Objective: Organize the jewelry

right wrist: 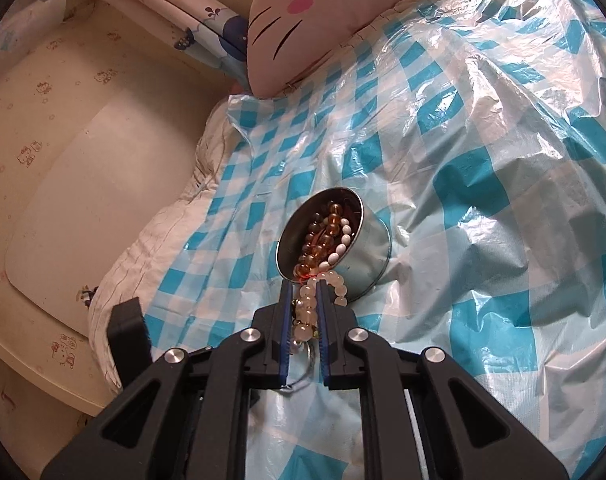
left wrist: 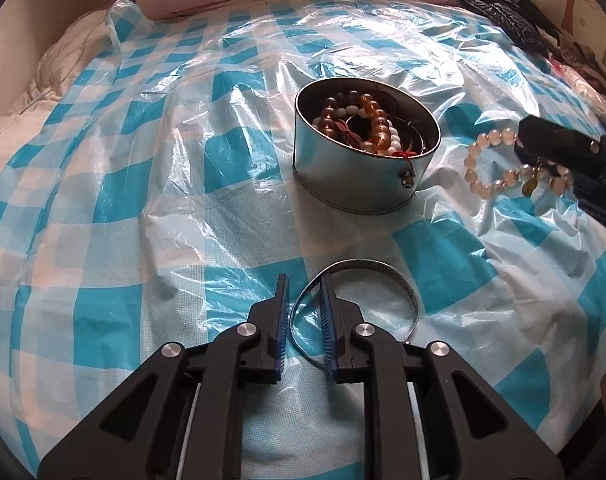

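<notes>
**Bracelet in the right tool, bangle under the left**

My right tool (right wrist: 304, 286) is clenched on the pale bead bracelet (right wrist: 309, 300): the beads run up between its blue pads, and a loop of them hangs past the tips. The round tin (right wrist: 367, 256) sits straight ahead of that tool, just beyond the fingertips, its open mouth turned towards me and already holding amber and white beads (right wrist: 327, 236). Seen from the left wrist, the bracelet (left wrist: 487, 160) hangs beside the tin (left wrist: 343, 176) and apart from it, not yet over the rim. I judge the coming move is a short carry forward and over the rim, then a release; the right hand is clearly the nearer one for that.

My left tool (left wrist: 305, 284) is only slightly parted and grips nothing. The metal bangle (left wrist: 367, 268) lies flat on the checked plastic sheet (left wrist: 143, 184) over the bed, and its near-left arc passes between the two fingers, with the right finger standing inside the ring. The pads do not seem to press on the band. The tin is well ahead of this tool and a little to its right.
</notes>
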### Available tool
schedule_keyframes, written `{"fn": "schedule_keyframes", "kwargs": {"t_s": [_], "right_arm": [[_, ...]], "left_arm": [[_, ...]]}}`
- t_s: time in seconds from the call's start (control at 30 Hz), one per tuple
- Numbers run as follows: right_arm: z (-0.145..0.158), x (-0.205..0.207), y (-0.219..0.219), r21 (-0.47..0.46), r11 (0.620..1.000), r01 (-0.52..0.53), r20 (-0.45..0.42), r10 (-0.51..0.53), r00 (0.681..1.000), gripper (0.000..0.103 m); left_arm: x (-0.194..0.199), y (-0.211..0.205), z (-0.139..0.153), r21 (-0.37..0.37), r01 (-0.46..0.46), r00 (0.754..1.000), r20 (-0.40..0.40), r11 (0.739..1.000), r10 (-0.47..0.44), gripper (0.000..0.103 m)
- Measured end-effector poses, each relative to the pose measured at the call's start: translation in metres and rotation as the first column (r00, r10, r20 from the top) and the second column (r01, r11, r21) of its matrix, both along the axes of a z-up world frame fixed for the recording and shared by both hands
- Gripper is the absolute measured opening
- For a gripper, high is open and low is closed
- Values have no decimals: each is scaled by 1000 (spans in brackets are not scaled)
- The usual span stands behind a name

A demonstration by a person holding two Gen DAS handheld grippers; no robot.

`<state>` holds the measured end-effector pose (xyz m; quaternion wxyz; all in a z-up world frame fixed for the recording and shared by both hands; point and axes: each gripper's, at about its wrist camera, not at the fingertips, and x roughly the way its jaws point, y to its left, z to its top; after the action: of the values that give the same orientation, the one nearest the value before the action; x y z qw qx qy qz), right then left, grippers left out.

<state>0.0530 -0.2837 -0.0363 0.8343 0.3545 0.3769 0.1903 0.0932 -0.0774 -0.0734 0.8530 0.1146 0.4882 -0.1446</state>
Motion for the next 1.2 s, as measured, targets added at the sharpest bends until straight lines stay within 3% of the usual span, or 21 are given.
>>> {"fn": "schedule_keyframes", "kwargs": {"t_s": [0.1, 0.2, 0.33, 0.57, 0.83, 1.2], "right_arm": [[1, 0, -1, 13, 1000, 1, 6, -1, 1000, 13], [2, 0, -2, 15, 1000, 1, 10, -1, 1000, 13], [3, -1, -3, 20, 1000, 7, 17, -8, 1000, 13], [5, -4, -9, 54, 998, 23, 37, -26, 999, 12], [8, -5, -13, 90, 995, 31, 61, -37, 997, 12], [11, -6, -13, 94, 995, 26, 85, -34, 996, 13]], "left_arm": [[-1, 0, 2, -7, 3, 1000, 7, 1000, -3, 24], [0, -1, 0, -6, 5, 1000, 1, 1000, -5, 24], [-5, -3, 2, -22, 36, 999, -4, 999, -36, 4], [-9, 7, 17, -121, 28, 999, 24, 992, -25, 3], [-17, 6, 29, -174, 64, 996, 72, 983, -52, 3], [-19, 4, 34, -161, 67, 993, 106, 985, -51, 3]]}}
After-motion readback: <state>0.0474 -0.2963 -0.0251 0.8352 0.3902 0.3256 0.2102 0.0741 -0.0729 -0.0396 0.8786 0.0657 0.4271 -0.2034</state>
